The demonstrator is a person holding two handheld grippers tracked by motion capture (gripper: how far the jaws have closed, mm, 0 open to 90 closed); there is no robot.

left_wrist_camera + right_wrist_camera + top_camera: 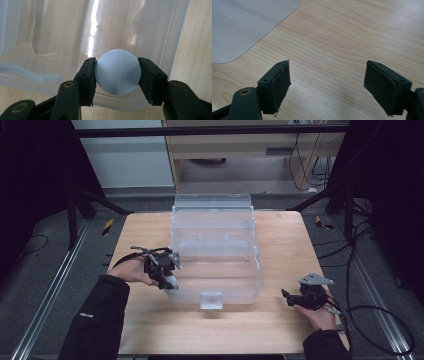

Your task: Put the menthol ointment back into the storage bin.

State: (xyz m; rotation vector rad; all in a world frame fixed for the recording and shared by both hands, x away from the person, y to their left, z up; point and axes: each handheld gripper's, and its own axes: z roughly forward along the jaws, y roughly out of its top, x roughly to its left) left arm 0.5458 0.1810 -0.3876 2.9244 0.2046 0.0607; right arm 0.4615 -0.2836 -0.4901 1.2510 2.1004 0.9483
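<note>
A clear plastic storage box stands in the middle of the wooden table, its lid tilted open at the back. My left gripper is at the box's front left corner, shut on a pale white ball that sits between its jaws just above the box's rim. The ball shows at the gripper's tip in the high view. My right gripper rests low over the table at the front right, open, with bare wood between its pads. A corner of the box lies ahead of it to the left.
The wooden table has bare wood in front of the box and on both sides. A clear latch sticks out at the box's front. Cables trail off the right edge. Black frame legs stand behind the table.
</note>
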